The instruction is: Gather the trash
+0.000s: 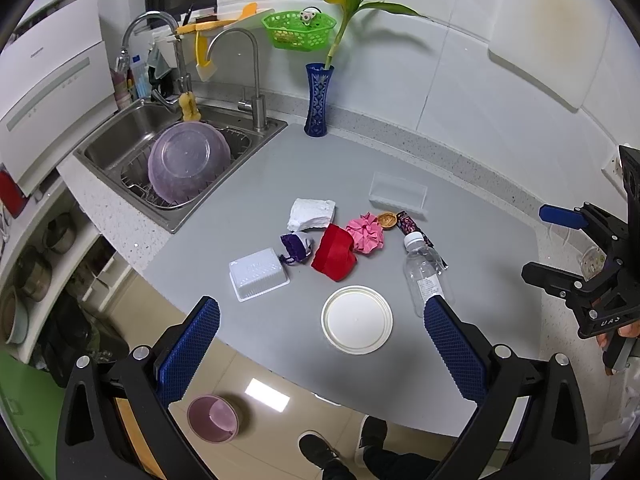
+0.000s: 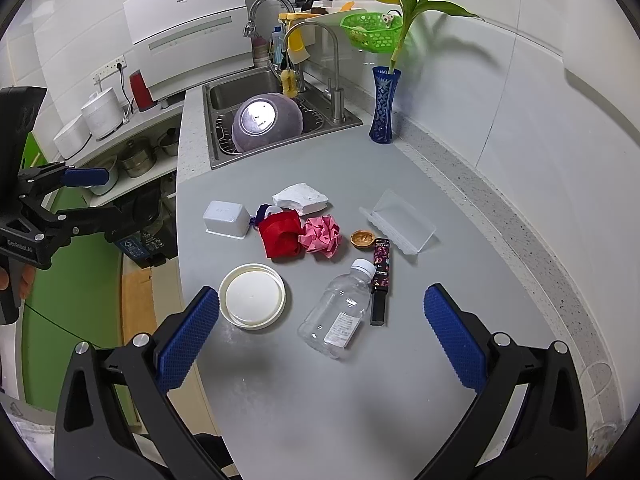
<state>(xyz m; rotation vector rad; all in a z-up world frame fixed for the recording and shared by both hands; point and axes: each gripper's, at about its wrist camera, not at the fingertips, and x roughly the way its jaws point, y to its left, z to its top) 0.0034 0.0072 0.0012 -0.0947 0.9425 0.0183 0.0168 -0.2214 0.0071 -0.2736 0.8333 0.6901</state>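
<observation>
Litter lies on the grey counter (image 1: 248,336): a round white lid (image 1: 357,319) (image 2: 252,301), an empty clear bottle (image 1: 426,272) (image 2: 338,312) on its side, a dark wrapper (image 2: 381,280), a crumpled pink paper (image 1: 365,233) (image 2: 321,236), a red cloth (image 1: 334,253) (image 2: 281,234), a white tissue (image 1: 311,215) (image 2: 301,199), a white tub (image 1: 258,274) (image 2: 224,219), a purple pouch (image 1: 297,246), a nutshell (image 1: 387,220) (image 2: 362,238) and a clear tray (image 1: 398,193) (image 2: 400,225). My left gripper (image 1: 320,332) hangs open above the lid. My right gripper (image 2: 322,322) is open over the bottle.
A sink (image 1: 120,136) with an upturned purple bowl (image 1: 188,168) lies at the back left. A blue vase (image 1: 317,100) with a plant stands against the wall. A pink bin (image 1: 213,418) sits on the floor below the counter edge, beside a person's shoes (image 1: 320,450).
</observation>
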